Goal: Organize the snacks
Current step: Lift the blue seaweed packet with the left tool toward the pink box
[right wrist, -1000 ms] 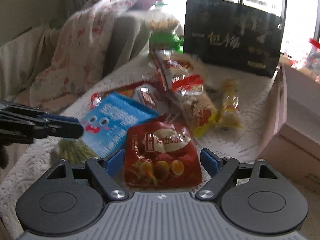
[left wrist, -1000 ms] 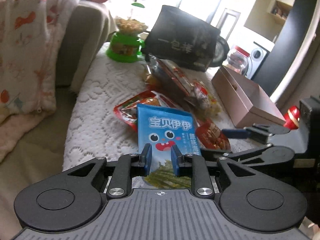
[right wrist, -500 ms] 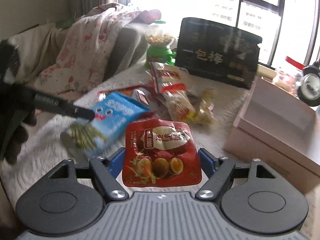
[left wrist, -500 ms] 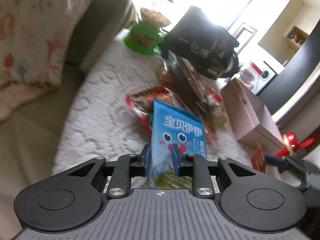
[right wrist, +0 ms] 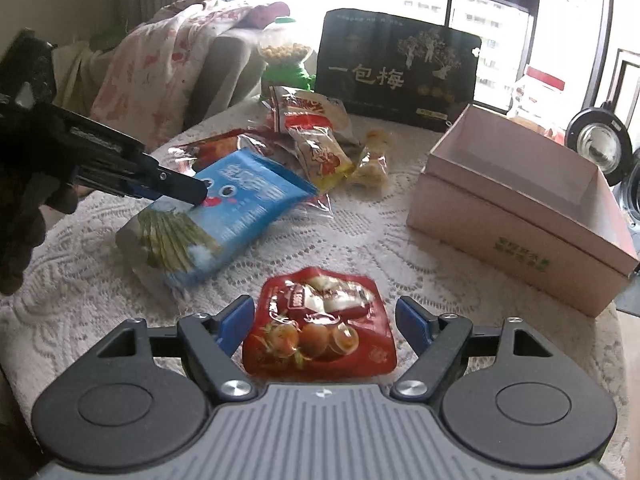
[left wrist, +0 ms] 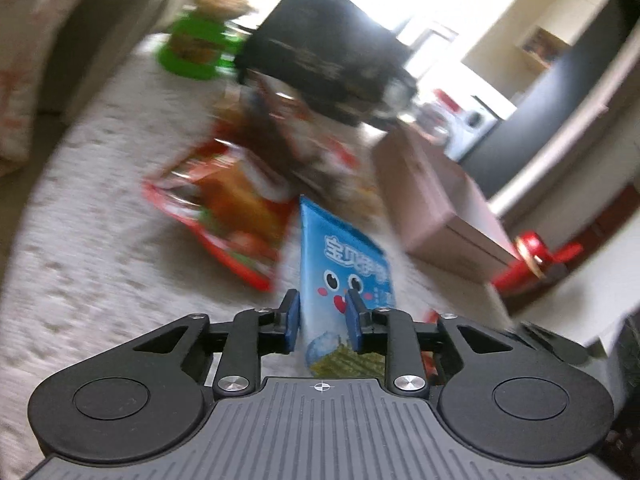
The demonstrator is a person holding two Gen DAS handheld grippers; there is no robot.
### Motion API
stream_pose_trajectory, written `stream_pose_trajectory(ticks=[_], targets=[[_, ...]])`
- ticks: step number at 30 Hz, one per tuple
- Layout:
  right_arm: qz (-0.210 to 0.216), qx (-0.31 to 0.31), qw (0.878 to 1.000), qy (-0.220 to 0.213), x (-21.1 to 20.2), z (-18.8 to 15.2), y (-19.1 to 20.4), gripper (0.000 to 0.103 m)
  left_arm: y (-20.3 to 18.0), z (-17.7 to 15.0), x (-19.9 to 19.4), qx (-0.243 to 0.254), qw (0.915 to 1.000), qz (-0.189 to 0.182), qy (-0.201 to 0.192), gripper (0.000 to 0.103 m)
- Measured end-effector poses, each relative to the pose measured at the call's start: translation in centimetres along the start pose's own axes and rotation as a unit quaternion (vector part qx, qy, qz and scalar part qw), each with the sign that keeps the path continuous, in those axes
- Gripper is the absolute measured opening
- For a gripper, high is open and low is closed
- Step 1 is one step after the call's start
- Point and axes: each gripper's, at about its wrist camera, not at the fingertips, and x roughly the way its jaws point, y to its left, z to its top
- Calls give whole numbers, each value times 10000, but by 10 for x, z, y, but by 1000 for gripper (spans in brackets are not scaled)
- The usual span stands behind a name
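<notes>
My left gripper (left wrist: 322, 321) is shut on a blue snack bag with a cartoon face (left wrist: 344, 264) and holds it lifted above the lace-covered table; the bag and gripper also show in the right wrist view (right wrist: 224, 216). My right gripper (right wrist: 325, 322) holds a red bag of eggs (right wrist: 320, 336) between its widely spread fingers, above the table. An open pink box (right wrist: 520, 204) stands at the right. A pile of snack packets (right wrist: 320, 140) lies in the middle of the table.
A large black bag with Chinese letters (right wrist: 400, 68) stands at the back. A green jar of nuts (right wrist: 286, 60) is beside it. A sofa with a flowered blanket (right wrist: 160, 72) is at the left. A red-topped object (left wrist: 536, 256) is near the box.
My left gripper has lifted the blue bag and swung it right, toward the box. My right gripper has pulled back with the red bag, away from the pile.
</notes>
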Motion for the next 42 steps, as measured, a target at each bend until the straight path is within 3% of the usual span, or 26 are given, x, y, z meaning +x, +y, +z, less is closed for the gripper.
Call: stream_pose_trajectory(ticks=[2,4,12,18,23,28,30,34,36,38,42], targets=[[25,117,9999,14,-1,-4,-2,78,-12,-6,9,123,9998,-63,154,27],[11,195,9998,-39,-4,-7,-5,78,-22,-10,18,234,9995,104,163,29],[-19,417,9991,-108,-6,-18,-18,78,-35,-11,36,121,9998,22,144,33],[5,490,9987,-172,-5,-23,-23,79,-30,-10,27,-431,9972,-498,367,30],[48,489,9986,-175,-5,-24,-25,79,-27,-9,35,-517,9958,-530,543,34],[193,488,9985,-183,-7,-25,-30,79,-27,-14,33,-410,9911,-1120,591,33],[149,373,9991,-154,-6,-24,-27,79,-32,-19,34,-299,9929,-985,600,34],[107,164,9997,-170,-11,-26,-21,73,-30,-18,32,-745,9900,-1009,641,27],[108,157,9995,-247,-18,-26,-22,61,-28,-20,27,-841,9884,-1148,539,19],[84,216,9992,-330,-28,-24,-26,39,-27,-22,22,-961,9860,-1289,448,17],[178,302,9990,-288,-39,-24,-35,34,-34,-24,15,-907,9862,-1343,334,16]])
